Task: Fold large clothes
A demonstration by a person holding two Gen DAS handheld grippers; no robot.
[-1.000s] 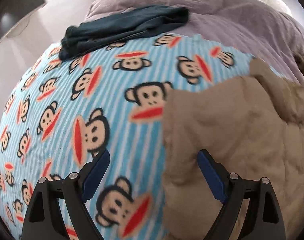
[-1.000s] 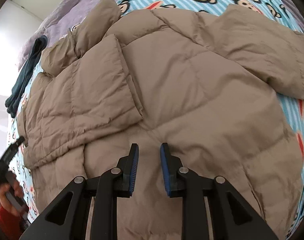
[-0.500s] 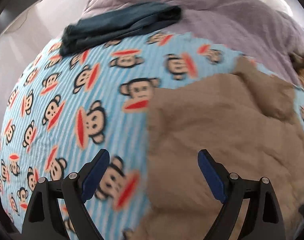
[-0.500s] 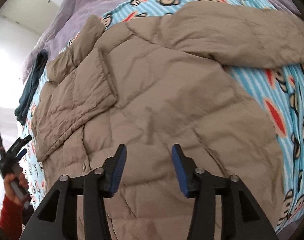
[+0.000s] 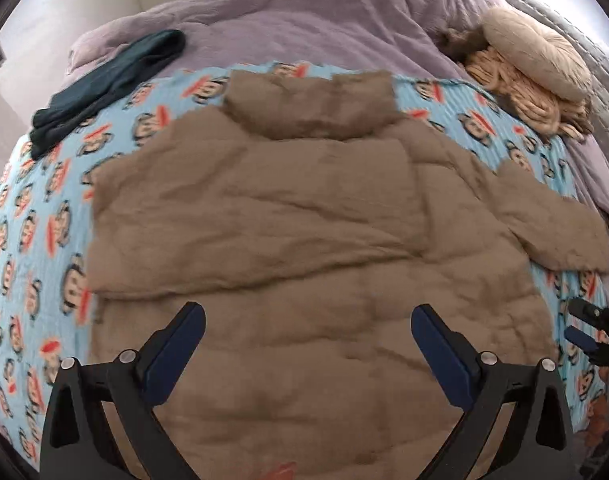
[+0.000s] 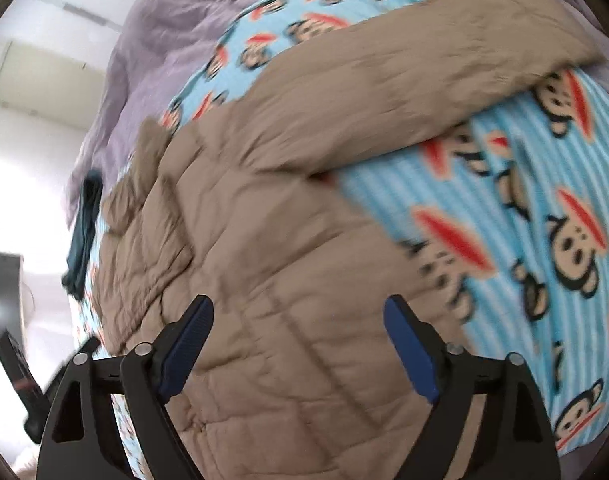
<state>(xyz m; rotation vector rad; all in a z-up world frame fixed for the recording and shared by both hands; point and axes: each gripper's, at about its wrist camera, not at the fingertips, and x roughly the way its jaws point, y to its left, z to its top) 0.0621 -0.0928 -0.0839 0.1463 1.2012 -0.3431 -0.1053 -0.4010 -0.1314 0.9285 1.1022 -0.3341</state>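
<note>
Tan puffer jacket [image 5: 312,240] flat on the monkey blanket [image 5: 44,216], both grippers above it.

Left gripper [image 5: 308,340] and right gripper [image 6: 298,334] hang over the jacket's near hem, jaws spreading wide, pinching nothing. 1 sleeve [image 6: 404,76] stretches out rightward. Beyond lie dark folded clothes [image 5: 108,80], a beige bundle [image 5: 532,80] and a purple duvet [image 5: 324,20].

Soft daylight, overexposed at the left of the right wrist view; motion blur; fisheye-curved, dark-vignetted edges.
</note>
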